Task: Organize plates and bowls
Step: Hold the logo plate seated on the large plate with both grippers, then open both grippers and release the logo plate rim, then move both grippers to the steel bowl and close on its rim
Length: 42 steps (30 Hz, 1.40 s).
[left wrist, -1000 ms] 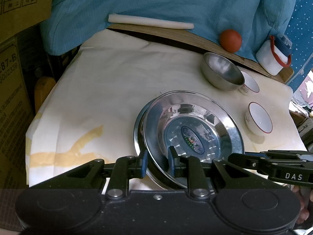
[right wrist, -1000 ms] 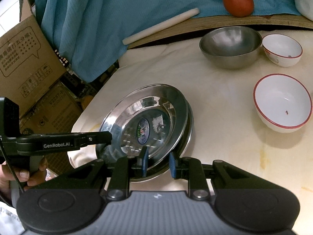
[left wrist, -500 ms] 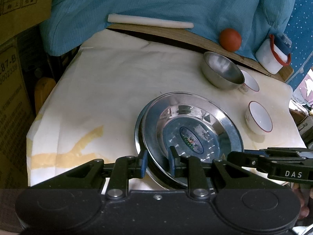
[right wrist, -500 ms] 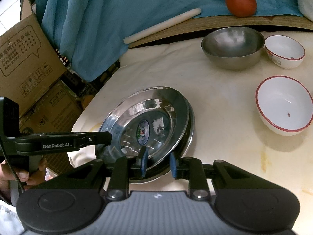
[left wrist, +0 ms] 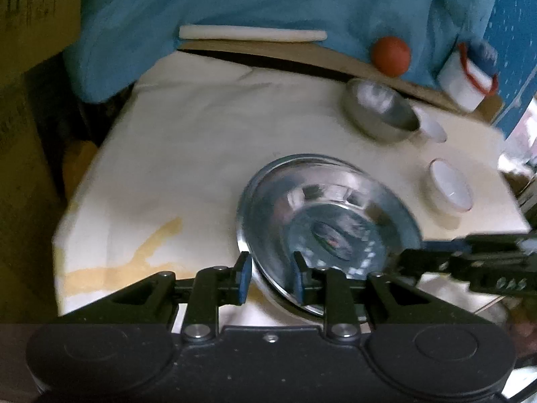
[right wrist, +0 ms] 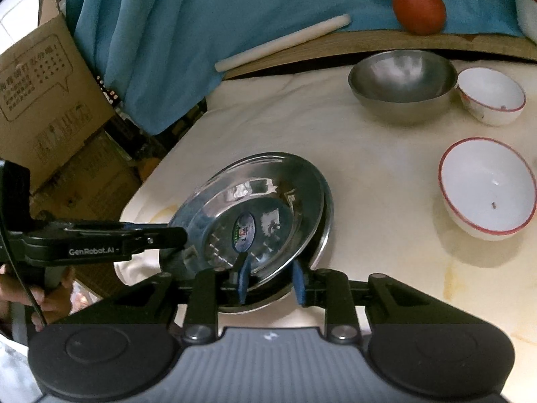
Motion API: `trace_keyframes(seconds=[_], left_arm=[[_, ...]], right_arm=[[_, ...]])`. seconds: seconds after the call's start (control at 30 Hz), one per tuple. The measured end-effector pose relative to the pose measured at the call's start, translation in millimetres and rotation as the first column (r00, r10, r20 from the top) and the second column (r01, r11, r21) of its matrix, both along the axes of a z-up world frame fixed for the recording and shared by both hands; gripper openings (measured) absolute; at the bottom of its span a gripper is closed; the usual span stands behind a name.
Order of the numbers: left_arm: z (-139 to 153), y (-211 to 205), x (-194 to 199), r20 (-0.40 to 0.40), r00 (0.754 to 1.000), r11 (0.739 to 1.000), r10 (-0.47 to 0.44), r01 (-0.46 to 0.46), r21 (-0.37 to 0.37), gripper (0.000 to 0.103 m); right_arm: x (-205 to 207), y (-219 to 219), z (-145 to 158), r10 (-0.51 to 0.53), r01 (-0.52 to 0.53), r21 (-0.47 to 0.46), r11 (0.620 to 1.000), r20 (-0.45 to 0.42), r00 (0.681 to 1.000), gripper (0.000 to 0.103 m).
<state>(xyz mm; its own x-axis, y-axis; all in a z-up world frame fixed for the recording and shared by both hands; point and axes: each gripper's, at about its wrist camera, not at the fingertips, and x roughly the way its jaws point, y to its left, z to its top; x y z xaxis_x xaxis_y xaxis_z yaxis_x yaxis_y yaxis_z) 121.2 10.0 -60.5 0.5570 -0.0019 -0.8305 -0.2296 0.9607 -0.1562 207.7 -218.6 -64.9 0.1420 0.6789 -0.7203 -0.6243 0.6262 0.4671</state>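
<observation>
1. Round stainless-steel plate [right wrist: 261, 201] with an oval sticker in its well, right up front: it sits tilted on a second steel plate [right wrist: 328, 221], near the front left corner of the cream-covered table [right wrist: 369, 168]. That makes two plates, stacked but not nested flat.
2. The right gripper [right wrist: 270, 265] straddles the near rim of that top plate. Its jaws have just been opening, and the blue pads now stand clear of the metal, one over the well and one outside the rim.
3. The left gripper [left wrist: 270, 262] comes in on the plate's other side with its pads closed on the rim. In the right wrist view its black fingers meet the plate's raised edge.
4. Further back on the right is a white ceramic bowl with a red rim [right wrist: 486, 184], with one small dark speck inside.
5. Behind it is a smaller white red-rimmed bowl [right wrist: 490, 97], also holding a speck and touching a round steel bowl [right wrist: 402, 80]. That's three bowls: two white, one steel.
6. Along the back runs a wooden board [right wrist: 335, 47] carrying one white rod [right wrist: 282, 42], one red ball-shaped thing [right wrist: 419, 8], and one white tub with a red handle [left wrist: 465, 80].
7. Behind it all hangs a blue cloth [right wrist: 201, 16], with a cardboard box [right wrist: 43, 94] far left.
</observation>
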Motion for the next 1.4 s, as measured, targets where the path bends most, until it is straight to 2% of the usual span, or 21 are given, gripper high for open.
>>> trace_keyframes(seconds=[0.17, 0.33, 0.4, 0.5, 0.57, 0.7, 0.9, 1.03, 1.2, 1.4], left_arm=[[-4.1, 7.4, -4.0, -0.019, 0.999, 1.0, 0.026, -0.026, 0.003, 0.026], [-2.5, 13.9, -5.1, -0.012, 0.999, 0.999, 0.051, -0.051, 0.002, 0.031], [0.6, 16.1, -5.1, 0.002, 0.998, 0.998, 0.058, -0.058, 0.005, 0.036], [5.2, 19.4, -6.2, 0.028, 0.997, 0.997, 0.072, -0.072, 0.001, 0.052], [7.9, 20.9, -5.0, 0.041, 0.996, 0.997, 0.08, -0.081, 0.001, 0.064], [11.5, 23.8, -1.2, 0.055, 0.995, 0.997, 0.08, -0.081, 0.005, 0.071], [13.8, 28.5, 10.0, 0.08, 0.994, 0.998, 0.068, -0.068, -0.003, 0.087], [13.7, 30.7, 19.3, 0.09, 0.995, 0.999, 0.052, -0.051, -0.021, 0.093], [13.9, 30.4, 29.5, 0.1, 0.995, 1.0, 0.01, -0.007, -0.027, 0.095], [15.3, 28.6, 42.8, 0.12, 0.992, 0.998, -0.042, 0.047, -0.041, 0.098]], right_arm=[[1.3, -6.5, -1.1, -0.028, 0.028, -0.02, 0.999, 0.013, 1.0, 0.042], [0.0, -4.4, 0.0, -0.027, 0.027, -0.016, 1.0, 0.038, 0.999, 0.06], [-1.0, -0.6, -0.7, -0.017, 0.018, -0.018, 1.0, 0.042, 0.999, 0.066], [-1.6, 2.0, 0.3, -0.013, 0.014, -0.014, 1.0, 0.055, 0.998, 0.08], [-0.3, 2.2, 0.6, -0.021, 0.022, -0.014, 1.0, 0.063, 0.998, 0.084], [0.1, 0.7, 1.4, -0.046, 0.047, -0.022, 0.999, 0.075, 0.996, 0.089], [0.0, -1.7, 6.5, -0.087, 0.091, -0.031, 0.995, 0.103, 0.991, 0.101], [-3.2, -4.7, 9.4, -0.128, 0.133, -0.033, 0.991, 0.115, 0.985, 0.103], [-9.0, -8.9, 13.3, -0.173, 0.18, -0.042, 0.983, 0.145, 0.974, 0.103], [-12.8, -18.2, 26.3, -0.248, 0.263, -0.049, 0.964, 0.204, 0.947, 0.103]])
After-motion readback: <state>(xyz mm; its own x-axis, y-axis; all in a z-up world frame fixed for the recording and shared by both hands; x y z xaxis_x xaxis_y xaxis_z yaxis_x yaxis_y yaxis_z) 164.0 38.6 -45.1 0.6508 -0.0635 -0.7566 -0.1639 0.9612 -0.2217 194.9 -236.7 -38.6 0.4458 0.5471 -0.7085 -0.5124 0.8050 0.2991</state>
